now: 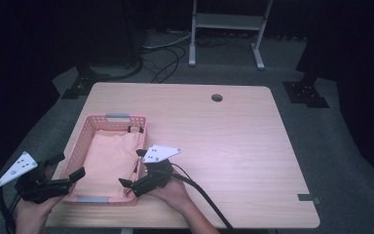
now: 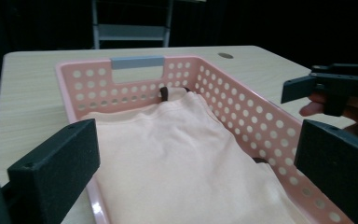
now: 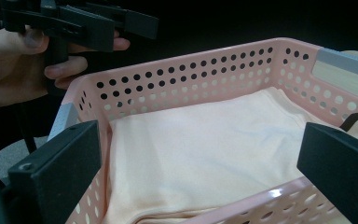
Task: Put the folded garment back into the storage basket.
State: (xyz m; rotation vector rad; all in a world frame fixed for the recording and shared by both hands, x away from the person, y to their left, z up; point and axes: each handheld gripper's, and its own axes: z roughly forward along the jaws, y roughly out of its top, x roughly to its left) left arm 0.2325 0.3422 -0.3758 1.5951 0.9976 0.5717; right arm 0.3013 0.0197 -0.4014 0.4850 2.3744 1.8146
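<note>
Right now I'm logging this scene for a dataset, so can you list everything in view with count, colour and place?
table: one, light wood, centre of the high view, with a round hole near its far edge
basket: one, pink perforated plastic with grey handle strips, on the table's near left part
folded cloth: one, pale peach, lying flat inside the basket
dark strap: one, dark, at the cloth's far end in the basket
metal stand: one, light grey, on the floor beyond the table
cables: several, black, on the floor beyond the table
left gripper: one, black, open, at the basket's near left corner
right gripper: one, black, open, over the basket's near right rim
hands: two, holding the grippers at the near edge
</note>
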